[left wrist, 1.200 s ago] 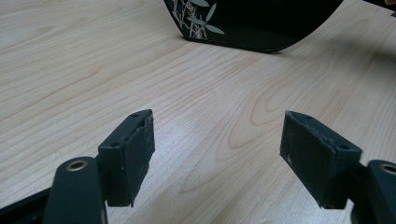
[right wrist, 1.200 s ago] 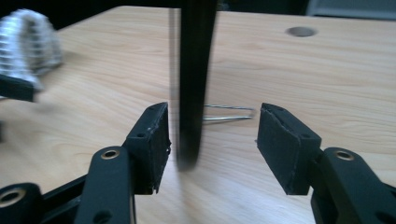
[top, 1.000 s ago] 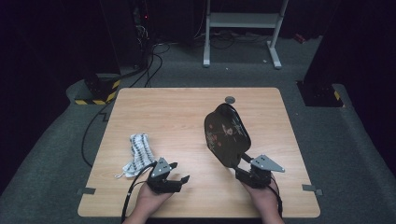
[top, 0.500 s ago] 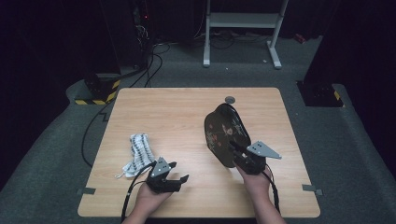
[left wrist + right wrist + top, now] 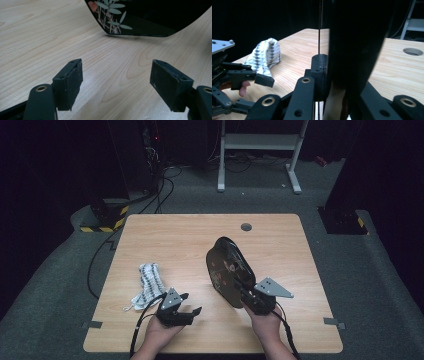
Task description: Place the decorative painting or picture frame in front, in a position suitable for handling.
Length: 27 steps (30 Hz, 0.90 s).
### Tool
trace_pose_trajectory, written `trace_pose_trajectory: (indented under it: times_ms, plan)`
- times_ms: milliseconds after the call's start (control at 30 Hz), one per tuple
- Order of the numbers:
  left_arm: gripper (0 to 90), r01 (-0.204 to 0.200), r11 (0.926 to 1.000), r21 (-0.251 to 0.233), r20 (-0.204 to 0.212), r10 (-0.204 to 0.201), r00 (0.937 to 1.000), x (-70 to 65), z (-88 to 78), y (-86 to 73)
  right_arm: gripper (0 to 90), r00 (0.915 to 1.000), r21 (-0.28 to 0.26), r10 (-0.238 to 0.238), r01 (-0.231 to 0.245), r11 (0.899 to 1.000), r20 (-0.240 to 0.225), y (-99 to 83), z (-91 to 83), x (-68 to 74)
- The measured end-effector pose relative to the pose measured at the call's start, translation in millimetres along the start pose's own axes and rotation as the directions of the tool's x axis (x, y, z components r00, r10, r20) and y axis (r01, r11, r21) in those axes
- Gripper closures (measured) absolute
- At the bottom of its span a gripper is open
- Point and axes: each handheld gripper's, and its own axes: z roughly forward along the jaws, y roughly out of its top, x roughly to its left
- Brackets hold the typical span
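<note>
right jaws: just closing, clamped on the near rim of the black tray, pinched edge-on between the pads in the right gripper view
right gripper: right-front of the table
tray: tipped up on edge, long axis running from the gripper up and away toward the far side, leaf-painted face toward the left gripper
left jaws: spread wide, nothing between them
left gripper: near front edge, striped cloth just beside it

A pale wooden table stands on grey carpet in a dark room, white stand behind.
</note>
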Motion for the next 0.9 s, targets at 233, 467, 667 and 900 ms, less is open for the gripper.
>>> trace_pose_trajectory:
  times_ms: [233,467,667,900]
  plan:
    - [26.8,-0.005,1.0000,0.002,0.000,0.005,1.0000,1.1,-0.6,0.1,81.1,0.9997,-0.023,0.007,-0.007,1.000,0.023,-7.6,3.8,2.6]
    - [27.8,-0.005,1.0000,0.004,0.003,0.005,1.0000,2.2,-1.7,0.7,80.5,0.9994,-0.026,0.029,-0.028,0.999,0.021,-16.3,2.3,-3.9]
    - [26.5,-0.013,0.9998,-0.015,-0.025,0.012,0.9996,13.6,-22.0,10.9,56.9,0.9989,0.022,0.047,-0.047,0.999,-0.002,-15.6,-0.7,-10.0]
    - [27.1,-0.005,0.9990,-0.043,-0.149,-0.001,0.9888,40.0,-63.5,15.2,50.2,0.9993,0.067,0.039,-0.038,0.997,-0.002,-33.6,-18.9,-10.7]
